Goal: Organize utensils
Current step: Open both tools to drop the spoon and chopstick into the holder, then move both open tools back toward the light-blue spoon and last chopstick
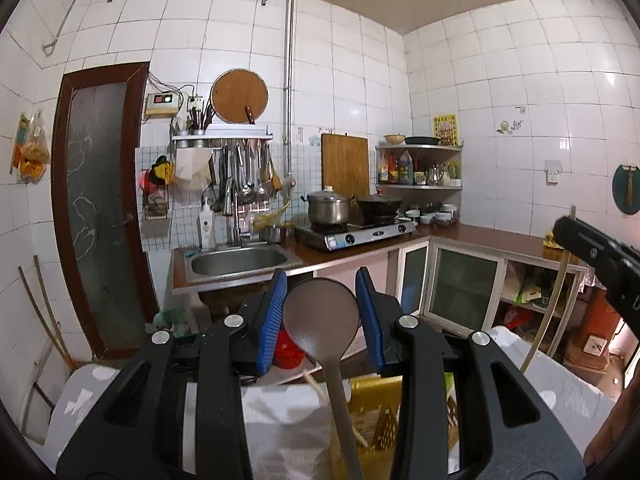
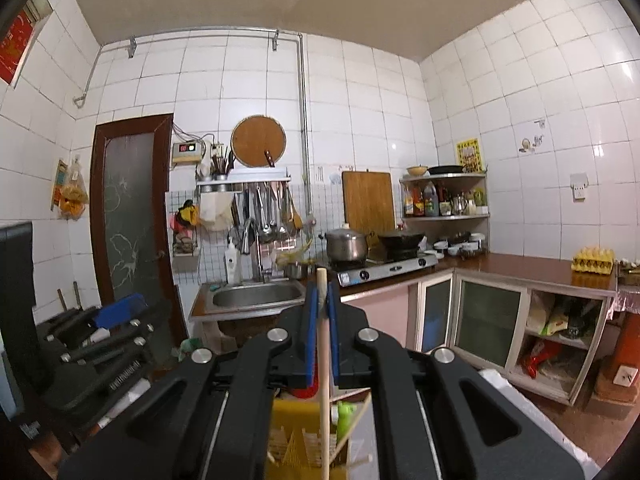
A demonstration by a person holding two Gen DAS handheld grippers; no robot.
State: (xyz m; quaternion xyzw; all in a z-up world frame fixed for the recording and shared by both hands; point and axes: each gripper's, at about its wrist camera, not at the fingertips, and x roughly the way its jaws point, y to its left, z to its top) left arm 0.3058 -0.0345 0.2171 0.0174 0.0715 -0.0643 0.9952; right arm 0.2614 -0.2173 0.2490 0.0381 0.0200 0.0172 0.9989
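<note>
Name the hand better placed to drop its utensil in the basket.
Right, likely: right gripper holds thin wooden stick above the yellow slatted basket centre; left gripper holds grey spoon beside basket edge.

No text is reading clearly; the wall-mounted control box [image 1: 162, 103] at left of centre is showing blurred red digits.
</note>
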